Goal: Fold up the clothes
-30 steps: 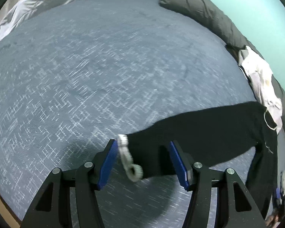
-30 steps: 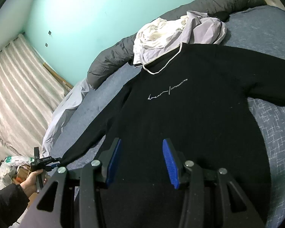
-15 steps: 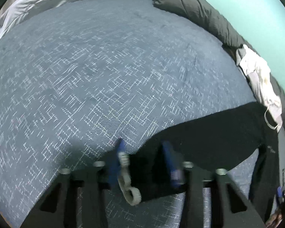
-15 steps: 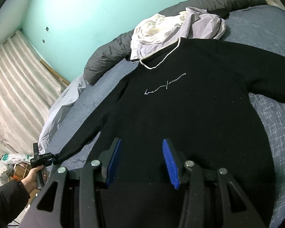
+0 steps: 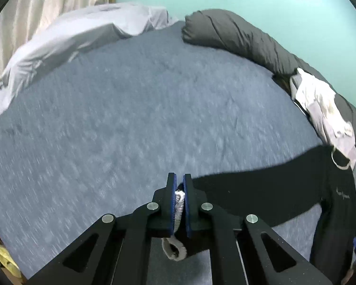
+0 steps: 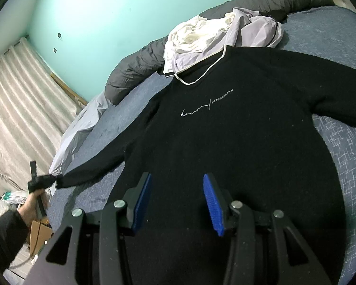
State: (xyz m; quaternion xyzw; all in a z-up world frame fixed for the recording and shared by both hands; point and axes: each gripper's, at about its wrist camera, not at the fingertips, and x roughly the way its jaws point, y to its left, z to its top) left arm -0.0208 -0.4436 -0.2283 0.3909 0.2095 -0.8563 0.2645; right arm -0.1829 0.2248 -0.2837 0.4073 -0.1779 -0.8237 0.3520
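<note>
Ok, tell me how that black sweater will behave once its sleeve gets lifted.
The sweater probably drapes limply: its sleeve sags from the left claw, shut on the cuff. It looks thick, so likely heavyish and apt to drag on the bedspread. The ribbed cuff should not slip.

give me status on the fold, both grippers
Left gripper just closed on sweater cuff. Right gripper open over black sweater. Pale garment pile at collar.

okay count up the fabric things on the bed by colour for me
Black: 1, the sweater
Dark grey: 1, the rolled duvet
Light lilac grey: 1, the sheet at the bed's edge
White and lilac: 1 crumpled pile of clothes; pieces inside cannot be told apart
Total: 4
</note>
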